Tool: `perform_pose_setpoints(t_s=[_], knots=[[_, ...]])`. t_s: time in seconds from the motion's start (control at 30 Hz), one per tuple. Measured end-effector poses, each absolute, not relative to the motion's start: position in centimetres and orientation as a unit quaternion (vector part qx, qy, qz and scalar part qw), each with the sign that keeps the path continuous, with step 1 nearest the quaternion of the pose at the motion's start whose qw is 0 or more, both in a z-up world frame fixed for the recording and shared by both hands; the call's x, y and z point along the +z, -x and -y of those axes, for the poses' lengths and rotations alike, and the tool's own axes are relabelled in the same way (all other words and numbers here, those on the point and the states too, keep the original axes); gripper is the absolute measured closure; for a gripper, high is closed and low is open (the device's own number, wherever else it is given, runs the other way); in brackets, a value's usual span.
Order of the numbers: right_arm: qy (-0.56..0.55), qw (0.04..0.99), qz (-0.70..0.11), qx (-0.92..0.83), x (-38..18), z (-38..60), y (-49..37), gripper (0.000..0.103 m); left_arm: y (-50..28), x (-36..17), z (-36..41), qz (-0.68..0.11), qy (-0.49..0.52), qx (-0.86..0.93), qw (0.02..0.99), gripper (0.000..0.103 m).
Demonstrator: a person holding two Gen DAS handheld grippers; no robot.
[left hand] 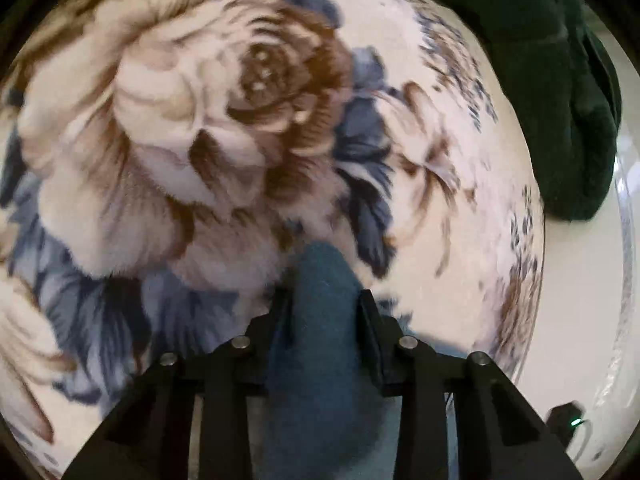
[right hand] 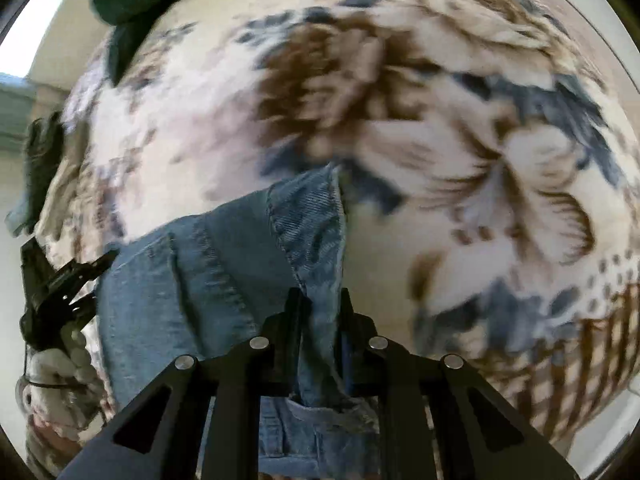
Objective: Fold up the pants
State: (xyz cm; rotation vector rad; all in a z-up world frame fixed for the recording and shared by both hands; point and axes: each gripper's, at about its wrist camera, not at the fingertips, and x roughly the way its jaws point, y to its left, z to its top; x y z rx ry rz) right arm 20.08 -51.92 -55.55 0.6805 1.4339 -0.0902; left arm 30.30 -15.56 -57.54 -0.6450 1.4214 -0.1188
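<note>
Both claws grip the jeans [right hand: 224, 264] above a floral blanket [left hand: 168, 128]: the left claw [left hand: 322, 300] pinches a fold, the right claw [right hand: 320, 300] clamps a seamed edge; dark green cloth [left hand: 552, 92] lies far right.

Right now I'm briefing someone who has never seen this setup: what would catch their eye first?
The big floral blanket, brown and blue flowers on cream, fills both views. Next, the blue jeans, pinched in both the right gripper and the left gripper above it. A dark green cloth lies at the blanket's far edge.
</note>
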Motion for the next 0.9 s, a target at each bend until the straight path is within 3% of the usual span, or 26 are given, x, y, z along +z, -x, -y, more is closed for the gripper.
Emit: perform_pose_setpoints(t_s=[0.1,0.17,0.2,0.23,0.27,0.3,0.33,0.53,0.57,0.6,0.67,0.7,0.9], knots=[[-0.325,0.687,-0.65,-0.017,-55.7,52.6,-20.2,0.084,-30.1,-57.0,14.5,-0.639,0.328,-0.053,0.694,0.07],[-0.355,0.672,-0.65,-0.007,-55.1,53.3,-19.6,0.073,-29.3,-56.2,13.8,-0.64,0.34,-0.054,0.687,0.065],[-0.365,0.67,-0.647,-0.005,-54.5,53.7,-19.2,0.07,-28.6,-55.5,13.6,-0.638,0.331,-0.052,0.693,0.06],[-0.378,0.669,-0.64,-0.003,-53.8,54.1,-18.5,0.065,-28.0,-54.6,13.5,-0.636,0.319,-0.048,0.701,0.043],[-0.388,0.669,-0.634,-0.004,-53.2,54.4,-17.8,0.051,-27.1,-53.6,13.6,-0.634,0.305,-0.047,0.709,0.029],[-0.399,0.666,-0.63,-0.003,-52.8,54.5,-17.0,0.041,-26.1,-52.8,13.8,-0.631,0.297,-0.053,0.714,0.025],[-0.41,0.658,-0.631,-0.009,-52.8,54.5,-16.0,0.039,-25.2,-52.2,14.1,-0.631,0.291,-0.06,0.716,0.023],[-0.44,0.609,-0.658,-0.051,-56.6,53.0,-12.5,0.038,-20.6,-52.1,18.1,-0.658,0.204,-0.097,0.718,0.018],[-0.429,0.61,-0.664,-0.056,-57.0,52.4,-12.8,0.04,-20.2,-52.8,18.4,-0.665,0.186,-0.09,0.718,0.018],[-0.413,0.612,-0.671,-0.065,-57.2,51.8,-12.9,0.05,-19.6,-53.8,18.4,-0.669,0.179,-0.084,0.717,0.017],[-0.364,0.626,-0.686,-0.07,-57.1,50.7,-13.3,0.057,-18.7,-55.7,17.1,-0.667,0.215,-0.078,0.709,0.001],[-0.339,0.633,-0.693,-0.067,-57.2,50.4,-13.4,0.061,-18.3,-56.6,16.3,-0.664,0.243,-0.082,0.703,0.0],[-0.316,0.627,-0.71,-0.06,-58.4,50.1,-13.7,0.061,-18.4,-56.2,16.1,-0.664,0.237,-0.097,0.703,0.0]])
